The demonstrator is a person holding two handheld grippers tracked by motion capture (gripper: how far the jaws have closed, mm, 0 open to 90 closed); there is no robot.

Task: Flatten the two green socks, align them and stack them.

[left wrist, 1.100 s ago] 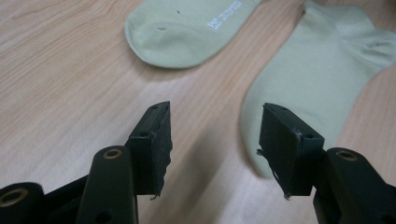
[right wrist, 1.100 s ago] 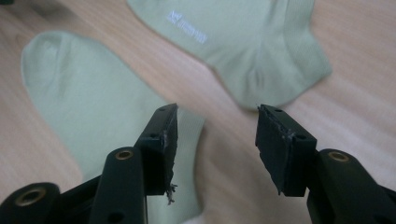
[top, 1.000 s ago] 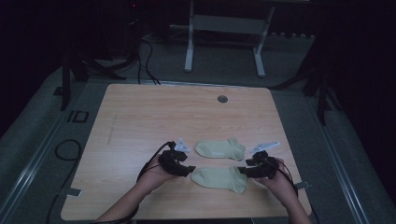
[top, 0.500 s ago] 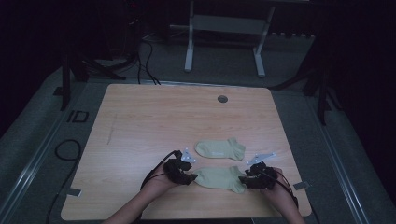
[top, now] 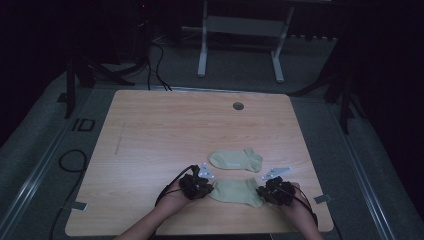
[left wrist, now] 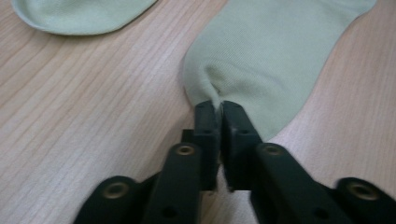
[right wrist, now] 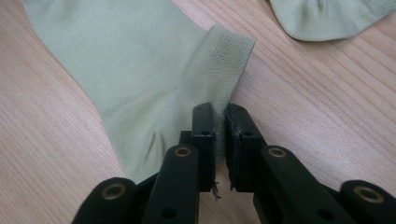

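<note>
Near the front edge of the wooden surface (top: 165, 130), a pale green sock (top: 234, 191) lies flat with a gripper at each end. On the toe end, the left gripper (left wrist: 218, 109) has just been closing and is now pinched tight on a small fold of fabric, which puckers up between its jaws. On the cuff end, the right gripper (right wrist: 220, 112) has just been closing too, and it's clamped on the ribbed edge of the opening. Just behind it, a second sock (top: 236, 159) lies flat, a little apart from the first one and untouched.
</note>
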